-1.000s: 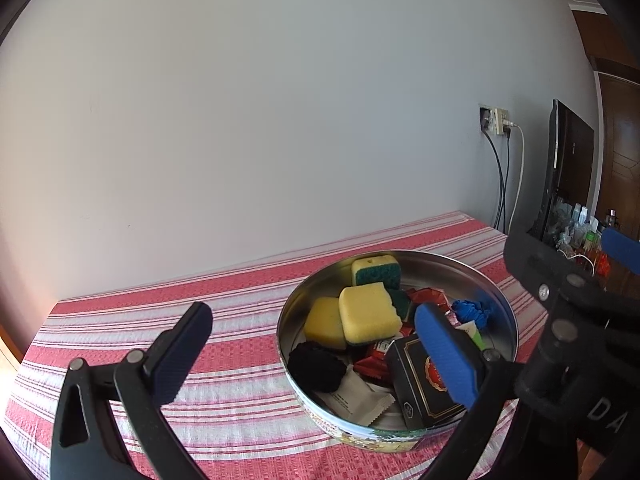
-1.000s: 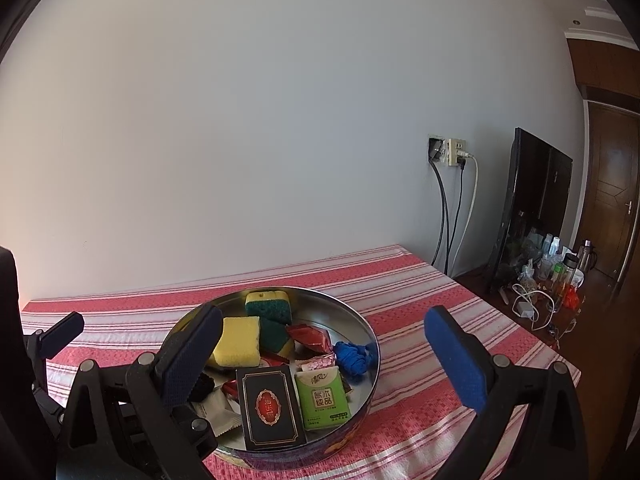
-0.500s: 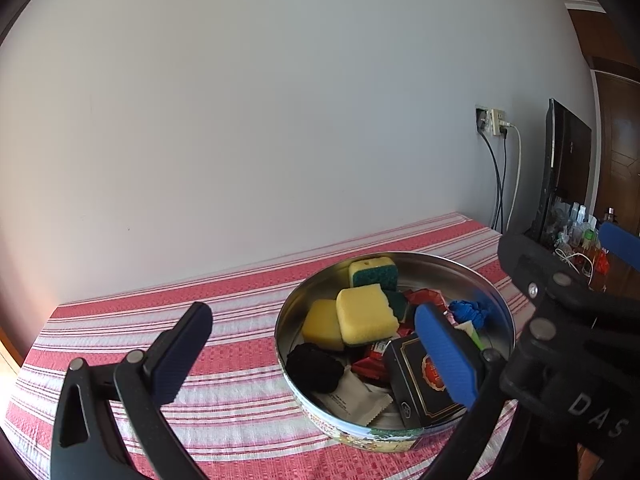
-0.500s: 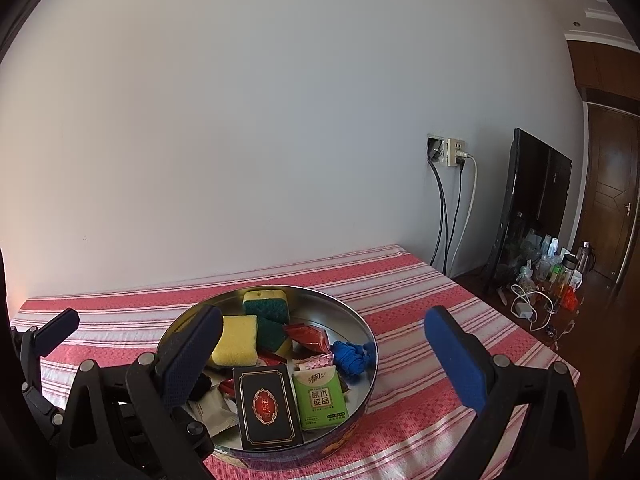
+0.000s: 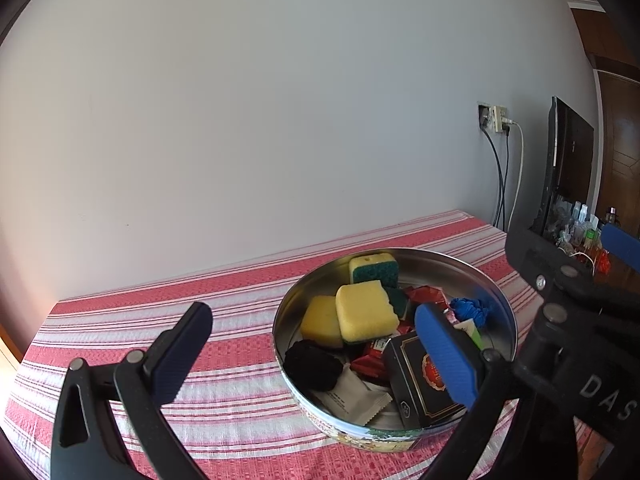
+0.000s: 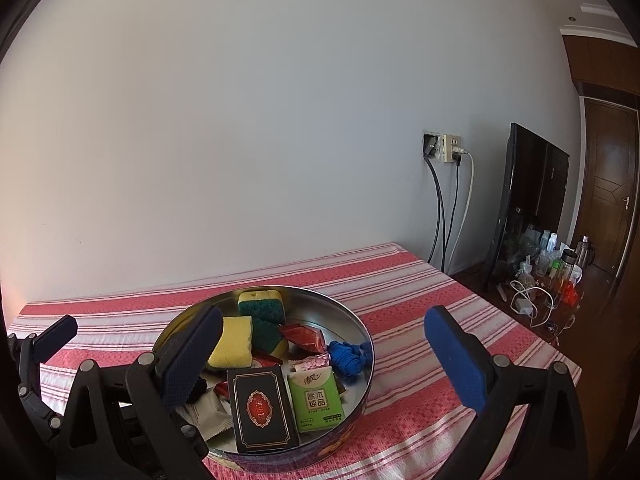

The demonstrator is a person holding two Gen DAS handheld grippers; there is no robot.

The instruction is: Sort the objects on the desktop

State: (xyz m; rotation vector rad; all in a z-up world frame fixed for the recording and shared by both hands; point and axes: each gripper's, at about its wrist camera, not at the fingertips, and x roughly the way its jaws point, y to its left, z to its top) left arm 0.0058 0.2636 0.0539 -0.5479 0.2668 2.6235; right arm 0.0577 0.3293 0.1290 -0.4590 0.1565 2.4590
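A round metal tin sits on the red striped tablecloth. It holds yellow-green sponges, a black card box, a green tissue pack, a blue cloth bundle, red candy wrappers, a black bundle and a white sachet. My left gripper is open and empty, above the tin's near left rim. My right gripper is open and empty, straddling the tin's near side.
The striped table butts against a white wall. A wall socket with cables, a dark monitor and a cluttered low surface with bottles lie to the right, beyond the table's edge.
Both grippers have drifted slightly, so the tin sits a little lower left in the views. Both stay open and empty.
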